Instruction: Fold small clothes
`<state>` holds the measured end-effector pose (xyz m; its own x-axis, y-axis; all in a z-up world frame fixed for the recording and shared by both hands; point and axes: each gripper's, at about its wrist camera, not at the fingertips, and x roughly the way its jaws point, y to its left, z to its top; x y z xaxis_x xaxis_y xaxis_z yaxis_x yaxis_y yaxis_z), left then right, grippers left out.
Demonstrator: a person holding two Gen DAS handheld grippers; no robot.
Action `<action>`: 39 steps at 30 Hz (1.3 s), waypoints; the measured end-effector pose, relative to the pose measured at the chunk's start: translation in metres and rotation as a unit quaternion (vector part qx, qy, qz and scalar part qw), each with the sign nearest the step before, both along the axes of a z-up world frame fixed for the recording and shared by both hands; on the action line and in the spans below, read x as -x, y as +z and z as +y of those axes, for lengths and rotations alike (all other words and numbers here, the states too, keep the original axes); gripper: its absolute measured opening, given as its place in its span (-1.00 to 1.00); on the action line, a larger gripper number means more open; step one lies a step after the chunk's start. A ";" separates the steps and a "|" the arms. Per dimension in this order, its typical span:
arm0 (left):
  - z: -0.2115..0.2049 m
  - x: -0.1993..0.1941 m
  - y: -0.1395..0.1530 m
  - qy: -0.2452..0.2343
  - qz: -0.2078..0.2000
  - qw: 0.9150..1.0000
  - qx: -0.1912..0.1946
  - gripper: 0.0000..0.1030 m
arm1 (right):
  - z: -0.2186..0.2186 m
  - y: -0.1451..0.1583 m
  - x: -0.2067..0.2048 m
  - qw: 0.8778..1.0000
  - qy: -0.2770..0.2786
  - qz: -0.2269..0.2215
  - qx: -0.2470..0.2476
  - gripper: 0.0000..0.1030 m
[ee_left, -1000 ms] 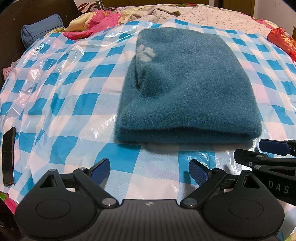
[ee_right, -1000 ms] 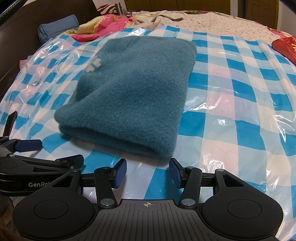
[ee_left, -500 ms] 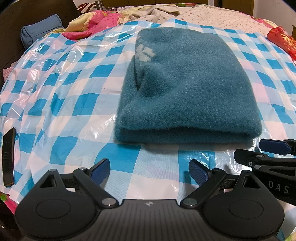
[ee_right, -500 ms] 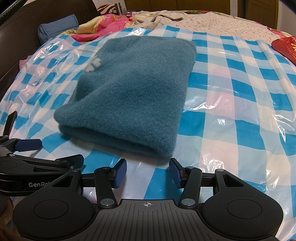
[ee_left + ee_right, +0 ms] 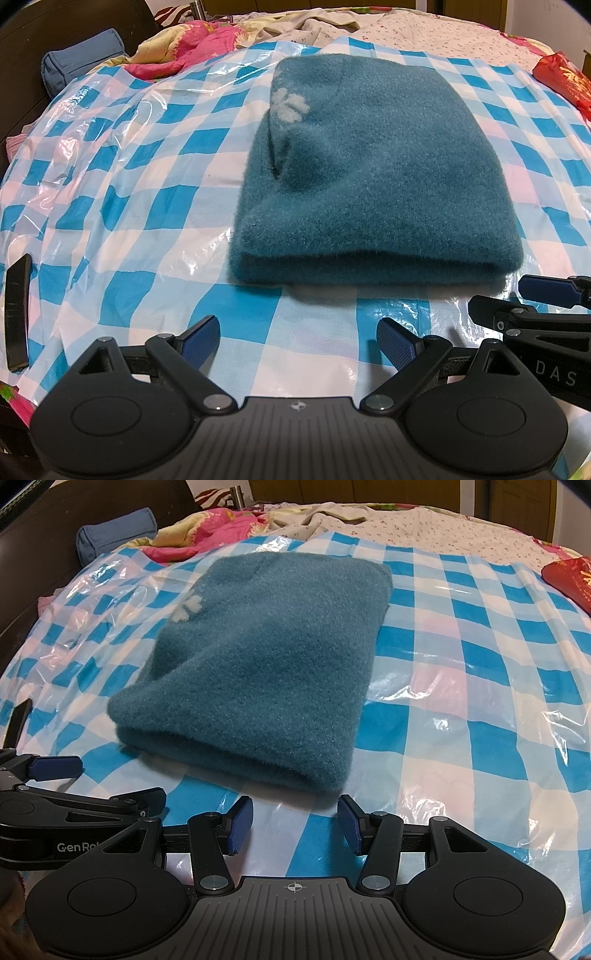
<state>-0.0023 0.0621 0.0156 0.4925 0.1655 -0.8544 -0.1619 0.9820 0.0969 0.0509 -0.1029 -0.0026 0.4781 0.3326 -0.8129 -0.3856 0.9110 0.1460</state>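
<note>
Both grippers, left (image 5: 298, 334) and right (image 5: 295, 821), open and empty; fuzzy teal garment (image 5: 373, 177) folded, slick plastic sheet (image 5: 122, 206) could snag in a pinch.

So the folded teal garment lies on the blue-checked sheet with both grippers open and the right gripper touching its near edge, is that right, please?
Not quite: the right gripper is open but apart from the folded teal garment, with bare blue-checked sheet showing between them in the right wrist view. The left gripper is open too.
</note>
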 end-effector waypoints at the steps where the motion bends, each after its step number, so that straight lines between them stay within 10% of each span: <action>1: 0.000 0.000 0.000 0.000 0.000 1.000 0.000 0.96 | 0.000 0.000 0.000 1.000 0.000 0.000 0.000 -0.02; 39: -0.002 0.000 0.002 -0.004 -0.001 1.000 -0.007 0.97 | -0.003 0.003 0.000 1.000 0.000 -0.003 0.001 -0.02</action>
